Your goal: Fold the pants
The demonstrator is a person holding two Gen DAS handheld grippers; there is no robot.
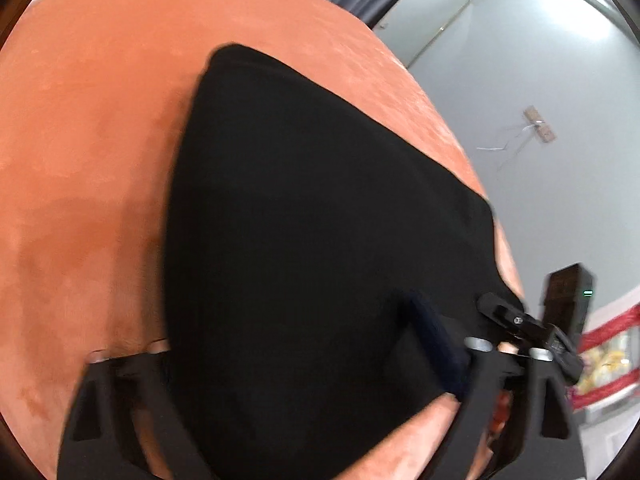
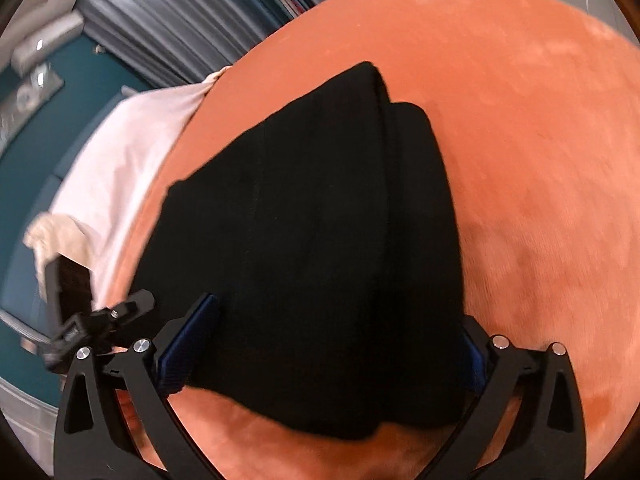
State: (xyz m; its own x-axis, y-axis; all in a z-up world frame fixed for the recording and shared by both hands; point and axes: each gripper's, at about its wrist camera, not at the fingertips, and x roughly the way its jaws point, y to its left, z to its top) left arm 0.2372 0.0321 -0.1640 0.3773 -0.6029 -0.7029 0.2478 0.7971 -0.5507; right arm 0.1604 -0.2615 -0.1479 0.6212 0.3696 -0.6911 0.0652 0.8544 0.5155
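Note:
The black pants [image 1: 320,220] lie folded into a thick stack on the orange velvet surface [image 1: 80,160]. In the left wrist view my left gripper [image 1: 304,356] stands wide open with the near end of the stack between its fingers; the right finger's blue pad [image 1: 436,344] rests on the cloth, and the left finger is partly hidden. In the right wrist view the pants [image 2: 320,240] show two stacked layers. My right gripper [image 2: 332,348] is wide open and straddles the near end, a blue pad [image 2: 188,348] at each side.
The orange surface's edge [image 1: 460,128] drops to a grey floor [image 1: 540,120] on the right of the left wrist view. A white cloth [image 2: 132,152] lies off the surface's left edge in the right wrist view, with grey curtains [image 2: 160,20] behind.

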